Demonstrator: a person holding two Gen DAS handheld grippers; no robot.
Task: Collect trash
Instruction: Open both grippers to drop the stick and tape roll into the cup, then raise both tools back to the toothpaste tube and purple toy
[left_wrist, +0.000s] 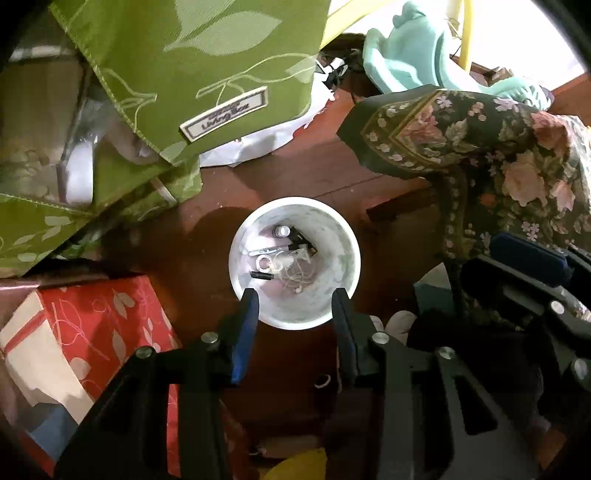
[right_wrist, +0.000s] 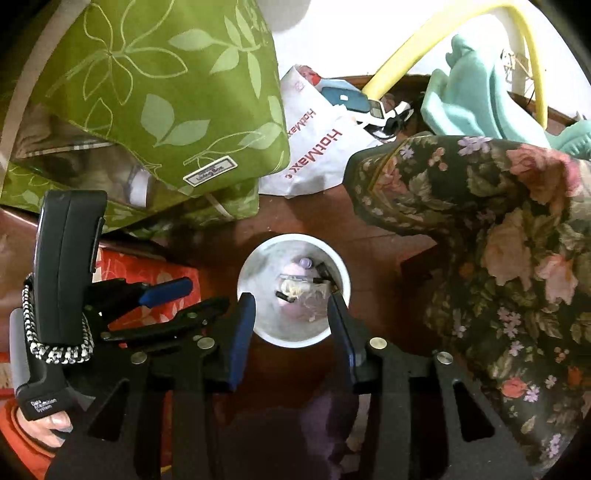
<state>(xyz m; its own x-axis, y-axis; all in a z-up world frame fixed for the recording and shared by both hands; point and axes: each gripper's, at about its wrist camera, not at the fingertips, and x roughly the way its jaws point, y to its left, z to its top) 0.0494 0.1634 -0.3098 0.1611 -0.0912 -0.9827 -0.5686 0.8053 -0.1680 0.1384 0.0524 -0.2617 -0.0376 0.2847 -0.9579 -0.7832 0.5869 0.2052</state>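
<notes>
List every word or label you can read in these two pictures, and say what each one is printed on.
"Living Box": sewn label on the green storage bag; a smaller line above it is too blurred to read.
"HotMax": red print on the white plastic bag.
"Data Transmission System": seemingly, in small print on the black handle.

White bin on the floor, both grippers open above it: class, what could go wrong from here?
1. The white bin is narrow and both grippers, left and right, crowd its rim, so one could knock it over.
2. The flowered cloth hangs close beside it and could snag a finger.
3. Small trash could spill onto the cluttered floor.
</notes>
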